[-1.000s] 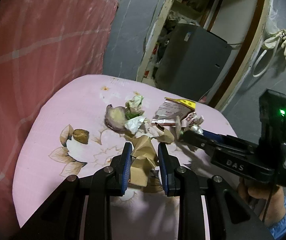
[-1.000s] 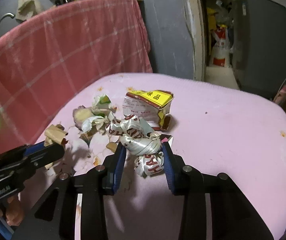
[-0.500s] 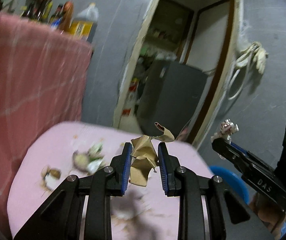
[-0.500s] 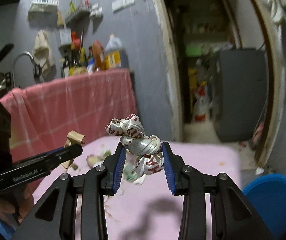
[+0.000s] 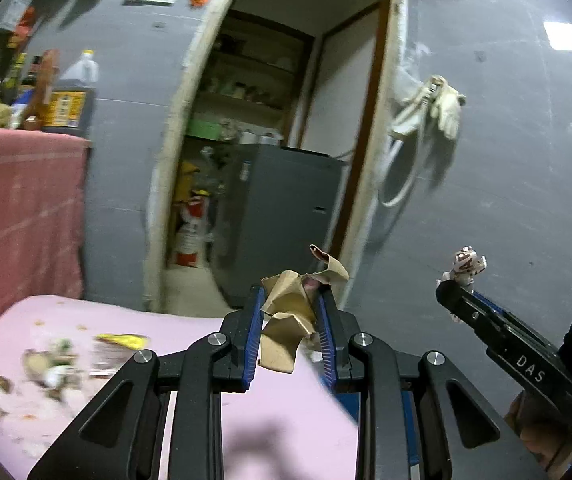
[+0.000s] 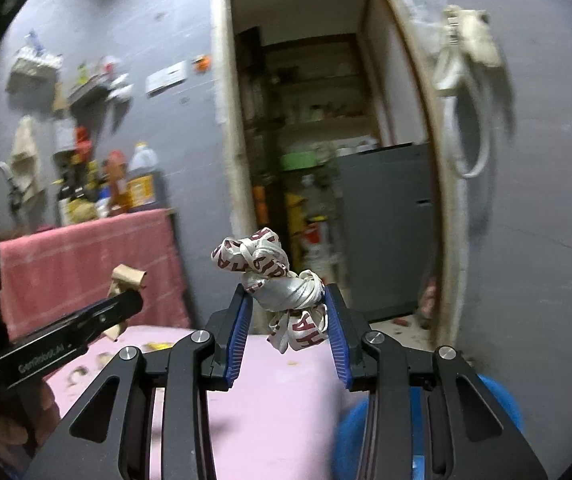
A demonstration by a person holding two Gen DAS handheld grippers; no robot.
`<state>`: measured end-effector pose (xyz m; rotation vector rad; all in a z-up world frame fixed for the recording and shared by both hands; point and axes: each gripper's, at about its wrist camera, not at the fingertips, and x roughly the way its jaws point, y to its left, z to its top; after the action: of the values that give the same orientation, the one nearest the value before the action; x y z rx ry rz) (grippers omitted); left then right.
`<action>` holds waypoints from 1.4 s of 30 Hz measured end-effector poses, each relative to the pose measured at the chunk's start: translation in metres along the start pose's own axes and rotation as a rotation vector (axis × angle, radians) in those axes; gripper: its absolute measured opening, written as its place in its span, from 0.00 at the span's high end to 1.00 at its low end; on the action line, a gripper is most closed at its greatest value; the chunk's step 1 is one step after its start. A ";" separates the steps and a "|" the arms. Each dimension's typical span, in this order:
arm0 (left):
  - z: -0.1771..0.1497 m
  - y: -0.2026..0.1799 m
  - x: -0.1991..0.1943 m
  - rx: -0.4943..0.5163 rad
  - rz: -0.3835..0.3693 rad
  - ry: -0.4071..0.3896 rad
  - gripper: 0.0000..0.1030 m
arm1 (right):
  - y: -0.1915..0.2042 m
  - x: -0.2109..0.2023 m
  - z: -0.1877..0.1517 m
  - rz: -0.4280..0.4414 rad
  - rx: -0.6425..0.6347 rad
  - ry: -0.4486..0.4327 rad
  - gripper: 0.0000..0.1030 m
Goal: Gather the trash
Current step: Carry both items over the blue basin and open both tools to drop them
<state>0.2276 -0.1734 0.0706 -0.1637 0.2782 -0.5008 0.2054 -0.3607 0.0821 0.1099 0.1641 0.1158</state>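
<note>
My left gripper point(image 5: 289, 300) is shut on a crumpled brown paper scrap point(image 5: 286, 320) and holds it in the air above the pink table point(image 5: 98, 404). My right gripper point(image 6: 286, 300) is shut on a knotted white ribbon wrapper with red letters point(image 6: 282, 292), also lifted clear of the table. Each gripper shows in the other's view: the right one point(image 5: 452, 290) at the right, the left one point(image 6: 132, 300) at the left. More trash point(image 5: 54, 364) and a yellow-labelled packet point(image 5: 116, 350) lie on the table's left part. A blue bin point(image 6: 498, 404) sits low right, beside the table.
A pink cloth-covered counter point(image 5: 18, 208) with bottles point(image 5: 66, 96) stands at the left. An open doorway point(image 5: 286, 152) with a grey cabinet point(image 5: 282, 216) is straight ahead. Gloves and a hose point(image 5: 430, 112) hang on the grey wall at the right.
Both grippers have risen from the table with their trash held and tilted up towards the doorway. The table and remaining trash have dropped low in both views.
</note>
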 end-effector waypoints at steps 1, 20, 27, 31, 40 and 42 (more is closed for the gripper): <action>-0.001 -0.007 0.007 0.005 -0.011 0.005 0.78 | -0.008 -0.003 0.000 -0.017 0.008 -0.004 0.66; -0.046 -0.066 0.142 -0.021 -0.148 0.339 0.78 | -0.120 0.019 -0.051 -0.166 0.209 0.145 0.64; -0.071 -0.059 0.171 -0.063 -0.140 0.452 0.66 | -0.136 0.025 -0.066 -0.186 0.272 0.191 0.56; -0.075 -0.054 0.175 -0.083 -0.135 0.469 0.54 | -0.142 0.019 -0.065 -0.201 0.288 0.179 0.49; -0.068 -0.045 0.156 -0.096 -0.095 0.429 0.38 | -0.139 0.013 -0.058 -0.219 0.269 0.154 0.32; -0.061 -0.039 0.147 -0.104 -0.076 0.398 0.34 | -0.135 0.009 -0.053 -0.220 0.250 0.134 0.27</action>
<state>0.3154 -0.2853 -0.0110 -0.1753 0.6892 -0.5931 0.2196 -0.4876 0.0127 0.3325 0.3228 -0.1182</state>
